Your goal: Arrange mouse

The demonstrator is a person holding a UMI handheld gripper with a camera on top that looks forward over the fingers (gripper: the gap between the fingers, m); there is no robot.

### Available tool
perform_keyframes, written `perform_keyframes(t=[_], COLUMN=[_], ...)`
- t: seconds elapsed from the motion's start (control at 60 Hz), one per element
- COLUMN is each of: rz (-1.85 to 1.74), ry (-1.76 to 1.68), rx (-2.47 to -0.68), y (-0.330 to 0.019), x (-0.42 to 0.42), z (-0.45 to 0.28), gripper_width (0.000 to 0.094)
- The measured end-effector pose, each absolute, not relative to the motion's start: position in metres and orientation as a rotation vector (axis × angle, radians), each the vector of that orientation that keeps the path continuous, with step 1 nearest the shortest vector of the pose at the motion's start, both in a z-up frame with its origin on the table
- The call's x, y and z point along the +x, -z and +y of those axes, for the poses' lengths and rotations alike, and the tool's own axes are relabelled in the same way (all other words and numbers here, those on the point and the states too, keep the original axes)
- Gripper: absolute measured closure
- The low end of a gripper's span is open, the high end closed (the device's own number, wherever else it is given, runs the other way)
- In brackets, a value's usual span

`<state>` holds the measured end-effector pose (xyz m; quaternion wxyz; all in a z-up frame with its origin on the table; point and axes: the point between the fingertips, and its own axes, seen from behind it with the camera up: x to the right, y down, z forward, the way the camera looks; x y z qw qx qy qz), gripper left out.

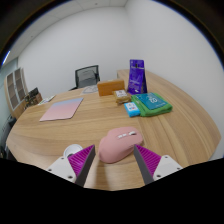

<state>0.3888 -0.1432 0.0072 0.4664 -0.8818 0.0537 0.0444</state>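
Pink mouse held over the near edge of the table

The wooden table [150, 125] carries a pink mat [62, 108] toward its far left side, likely the mouse's place; a purple bag [137, 76], a green box [151, 102] and a small carton [124, 97] crowd the far right. The gripper [118, 170] has its fingers [83, 163] pinching the pink mouse [120, 144] by both sides, apparently to carry it.
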Motion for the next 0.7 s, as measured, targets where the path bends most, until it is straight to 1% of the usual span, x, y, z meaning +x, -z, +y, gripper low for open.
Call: perform_keyframes(t=[0.183, 0.35, 0.517, 0.567, 0.583, 0.6, 0.617, 0.633, 0.65, 0.7], rz=[0.143, 0.077, 0.040, 0.036, 0.037, 0.040, 0.038, 0.039, 0.043, 0.065], ry=[-0.136, -0.127, -0.095, -0.077, -0.065, -0.047, -0.033, -0.020, -0.010, 0.002], rx=[-2.166, -2.161, -2.159, -2.165, -2.167, -2.168, -2.168, -2.161, -2.160, -2.164], y=[-0.004, -0.002, 0.004, 0.007, 0.008, 0.009, 0.009, 0.009, 0.010, 0.011], x=[0.398, 0.389, 0.382, 0.384, 0.385, 0.388, 0.390, 0.391, 0.392, 0.394], z=[-0.110, -0.079, -0.055, -0.052, -0.051, -0.051, -0.051, -0.050, -0.051, -0.052], gripper_width=[0.0120, 0.0123, 0.0145, 0.0212, 0.0258, 0.0337, 0.0365, 0.0372, 0.0403, 0.0448])
